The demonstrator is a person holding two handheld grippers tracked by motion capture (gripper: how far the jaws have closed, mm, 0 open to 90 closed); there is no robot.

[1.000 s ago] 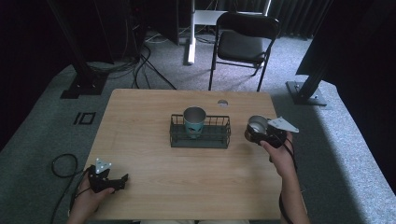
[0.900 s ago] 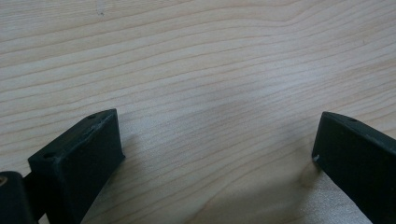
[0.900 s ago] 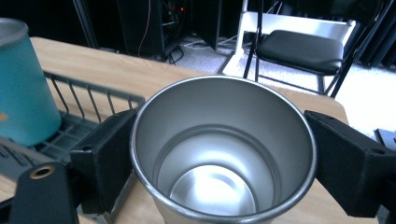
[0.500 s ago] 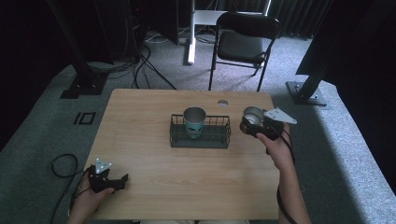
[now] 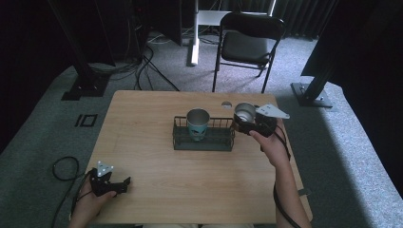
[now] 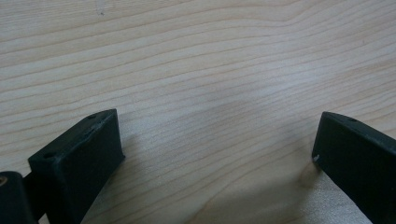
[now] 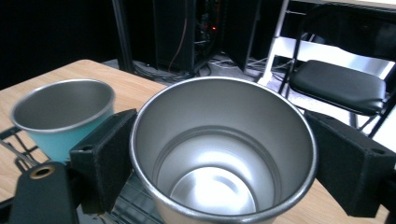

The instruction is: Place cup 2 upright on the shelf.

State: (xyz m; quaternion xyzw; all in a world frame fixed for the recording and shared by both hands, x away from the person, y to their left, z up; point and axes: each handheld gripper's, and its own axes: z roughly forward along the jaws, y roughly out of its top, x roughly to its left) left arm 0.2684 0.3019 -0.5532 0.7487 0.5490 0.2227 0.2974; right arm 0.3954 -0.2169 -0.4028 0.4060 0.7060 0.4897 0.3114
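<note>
Overhead, we see the right claw (image 5: 244, 124) clamped on a steel cup (image 5: 245, 113), carried upright above the right end of a wire basket (image 5: 203, 141). Looking along that claw's own camera, we find the steel cup (image 7: 223, 154) seated between the two black jaws, one pressed to each side of its wall, its mouth open toward us and its polished interior bare. Beyond the left-hand jaw in this view stands a teal cup (image 7: 64, 116) with a steel rim, inside the basket (image 7: 14, 140), close beside the held cup; whether the two touch we cannot tell. Past the claw lies a black folding chair (image 7: 341, 84) on the floor beyond the desk (image 7: 135, 91).

From above, the teal cup (image 5: 197, 123) sits near the middle of the basket, to the left of the right claw. The left claw (image 5: 124, 182) rests low at the near left corner of the desk (image 5: 199, 185), well apart from the basket. Its own camera shows the jaws spread wide over bare wood grain (image 6: 210, 84), nothing between them.
</note>
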